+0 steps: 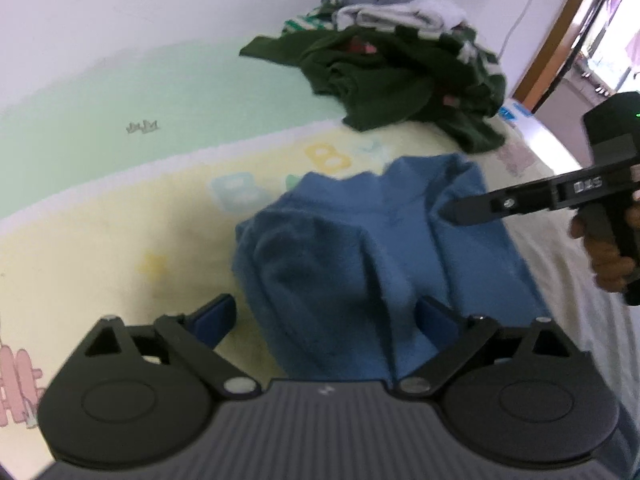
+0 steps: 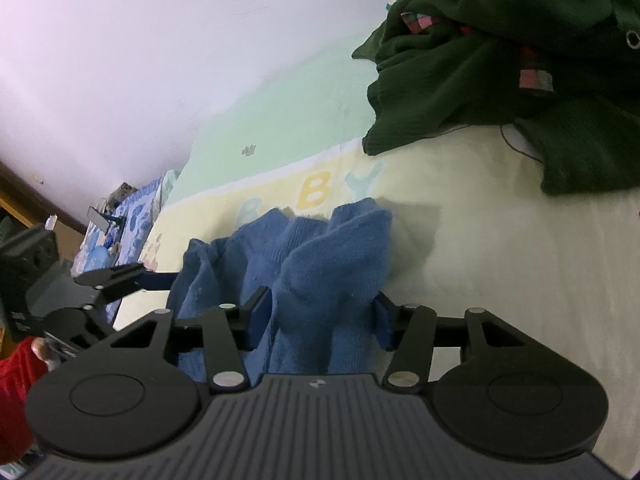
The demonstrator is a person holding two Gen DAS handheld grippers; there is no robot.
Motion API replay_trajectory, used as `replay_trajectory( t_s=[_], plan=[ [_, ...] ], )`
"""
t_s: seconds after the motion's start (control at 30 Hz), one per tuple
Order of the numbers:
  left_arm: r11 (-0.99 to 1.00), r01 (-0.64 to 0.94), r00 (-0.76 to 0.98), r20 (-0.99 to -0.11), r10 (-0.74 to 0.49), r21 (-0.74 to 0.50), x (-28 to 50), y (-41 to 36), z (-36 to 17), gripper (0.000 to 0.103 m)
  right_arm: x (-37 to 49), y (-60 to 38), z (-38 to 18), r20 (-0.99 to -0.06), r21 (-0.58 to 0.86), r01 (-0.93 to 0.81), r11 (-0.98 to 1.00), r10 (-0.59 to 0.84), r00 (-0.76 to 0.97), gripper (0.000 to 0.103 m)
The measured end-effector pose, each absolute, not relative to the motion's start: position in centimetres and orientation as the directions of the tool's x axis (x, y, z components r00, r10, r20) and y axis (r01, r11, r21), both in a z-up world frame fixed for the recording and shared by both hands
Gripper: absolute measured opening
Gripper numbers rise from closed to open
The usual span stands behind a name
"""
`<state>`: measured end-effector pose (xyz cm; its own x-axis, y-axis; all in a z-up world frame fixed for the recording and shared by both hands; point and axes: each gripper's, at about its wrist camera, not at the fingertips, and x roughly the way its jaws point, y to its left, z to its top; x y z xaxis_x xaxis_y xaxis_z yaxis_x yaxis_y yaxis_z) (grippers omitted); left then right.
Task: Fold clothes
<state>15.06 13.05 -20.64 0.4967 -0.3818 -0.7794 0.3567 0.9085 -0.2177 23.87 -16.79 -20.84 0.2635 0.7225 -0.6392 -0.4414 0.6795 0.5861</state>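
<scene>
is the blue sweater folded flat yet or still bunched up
Bunched, not folded flat: the blue sweater stands in ridges on the bed sheet, a fold between the right gripper's fingers.

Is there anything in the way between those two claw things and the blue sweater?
Nothing visible. The blue sweater already sits between the fingers of the right gripper, and the left gripper hangs wide open right over its near edge. The dark green clothes pile lies farther back, apart.
</scene>
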Motion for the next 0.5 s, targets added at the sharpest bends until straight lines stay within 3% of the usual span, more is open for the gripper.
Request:
replay_trajectory(
  t_s=[0.03,0.13,0.2,0.33,0.5],
  plan=[
    [0.913,0.358,0.506,-0.781,-0.366,-0.196,15.1,12.8,-20.9,0.098,23.9,-16.8,-20.9,-0.643,0.579,-0.441,0.686,0.717,0.270,0.045],
    [0.916,0.362,0.513,-0.784,-0.351,-0.174,15.6,12.2,-21.1,0.099,23.9,-17.0,-21.0,-0.641,0.582,-0.434,0.687,0.717,0.275,0.042],
    [0.925,0.344,0.531,-0.778,-0.335,-0.163,15.7,12.0,-21.0,0.093,23.8,-16.9,-21.0,-0.649,0.564,-0.445,0.695,0.707,0.282,0.038],
    [0.939,0.313,0.564,-0.767,-0.305,-0.143,15.5,11.9,-20.8,0.066,23.3,-16.3,-20.7,-0.674,0.503,-0.475,0.722,0.672,0.307,0.030],
    [0.941,0.302,0.566,-0.765,-0.307,-0.154,15.4,11.8,-20.4,0.045,22.7,-15.7,-20.6,-0.690,0.443,-0.502,0.743,0.640,0.338,0.026]
  ],
)
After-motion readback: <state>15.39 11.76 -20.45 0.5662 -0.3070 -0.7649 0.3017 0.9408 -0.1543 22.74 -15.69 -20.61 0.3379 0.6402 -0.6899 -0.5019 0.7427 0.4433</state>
